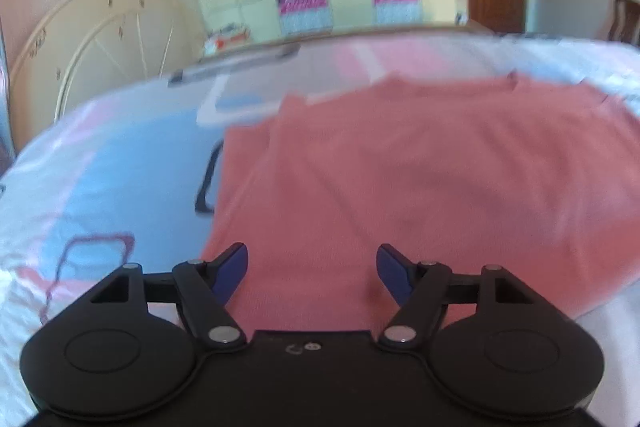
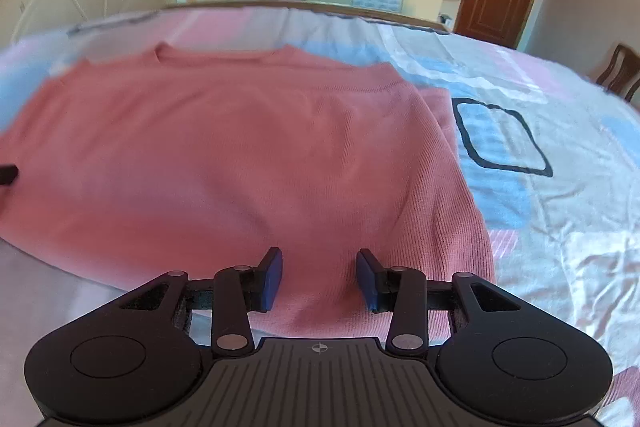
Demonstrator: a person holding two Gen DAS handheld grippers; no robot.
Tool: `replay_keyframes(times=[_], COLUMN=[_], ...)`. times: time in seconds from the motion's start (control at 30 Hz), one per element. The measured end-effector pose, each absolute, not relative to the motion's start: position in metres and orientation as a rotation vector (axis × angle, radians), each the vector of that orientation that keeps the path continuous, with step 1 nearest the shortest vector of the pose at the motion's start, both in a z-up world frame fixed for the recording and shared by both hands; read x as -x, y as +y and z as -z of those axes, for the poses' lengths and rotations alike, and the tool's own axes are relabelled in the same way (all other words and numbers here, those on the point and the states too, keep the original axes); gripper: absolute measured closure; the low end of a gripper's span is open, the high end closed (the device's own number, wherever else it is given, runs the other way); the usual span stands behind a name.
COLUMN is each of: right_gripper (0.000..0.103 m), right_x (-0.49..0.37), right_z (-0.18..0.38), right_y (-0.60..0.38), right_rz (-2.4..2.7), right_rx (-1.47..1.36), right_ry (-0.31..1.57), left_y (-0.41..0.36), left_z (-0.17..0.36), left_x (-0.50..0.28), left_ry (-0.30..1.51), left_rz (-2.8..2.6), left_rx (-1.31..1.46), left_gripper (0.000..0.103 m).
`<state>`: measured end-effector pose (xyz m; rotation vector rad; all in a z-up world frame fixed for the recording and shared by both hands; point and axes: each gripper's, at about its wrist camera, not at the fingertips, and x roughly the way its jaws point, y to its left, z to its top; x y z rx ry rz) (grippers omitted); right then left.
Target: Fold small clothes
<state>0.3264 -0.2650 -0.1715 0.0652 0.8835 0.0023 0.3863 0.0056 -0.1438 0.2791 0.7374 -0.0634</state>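
Where bedspread (image 2: 560, 195) lies bare, sweater (image 2: 240, 155) edges

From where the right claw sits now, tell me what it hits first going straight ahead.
Most likely the pink sweater: the right claw stands open just above its near hem, angled down at the knit. Depth is unclear, but nothing lies between.

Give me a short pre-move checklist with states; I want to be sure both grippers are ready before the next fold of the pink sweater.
1. Left gripper jaws apart, nothing pinched: ok.
2. Right gripper jaws apart, pads clear of the knit: ok.
3. Pink sweater lies flat on the bedsheet, near hem by both grippers: ok.
4. Sweater's right side already folded in, with a layer showing beneath its edge: ok.
5. Left side folded in the same way: cannot tell, left wrist view is blurred.
6. Nothing lying on the sweater: ok.
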Motion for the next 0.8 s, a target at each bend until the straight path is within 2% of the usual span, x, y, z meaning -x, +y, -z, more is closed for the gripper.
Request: replay_keyframes(times=[0.17,0.37,0.43,0.47,0.53,0.57,0.8], right_gripper=[0.062,0.062,0.061,0.059,0.043,0.042,0.042], right_x=[-0.330,-0.366,-0.375,-0.379,-0.385,-0.383,-0.373], right_z=[0.147,0.141,0.147,0.153,0.169,0.170,0.142], right_y=[-0.249,-0.200,-0.193,-0.192,-0.192,-0.196,-0.196], right_rz=[-0.106,-0.200,-0.196,-0.182,-0.158,-0.152,-0.216], right_rx=[-0.127,-0.091,-0.082,-0.055,0.002,-0.013,-0.066], right_ry=[0.800,0.779,0.790,0.802,0.845,0.839,0.779], left_y=[-0.019,-0.008,0.003,0.010,0.016,0.017,0.023], left_z=[0.125,0.161,0.169,0.169,0.166,0.163,0.147], left_x=[-0.384,-0.418,-0.418,-0.417,-0.416,-0.415,-0.402], left_ry=[0.696,0.838,0.863,0.863,0.872,0.875,0.919], left_rz=[0.157,0.042,0.040,0.032,0.033,0.032,0.049], left_rx=[-0.279,-0.191,-0.148,-0.117,-0.094,-0.093,-0.013], left_gripper=[0.028,0.029,0.027,0.024,0.024,0.026,0.027])
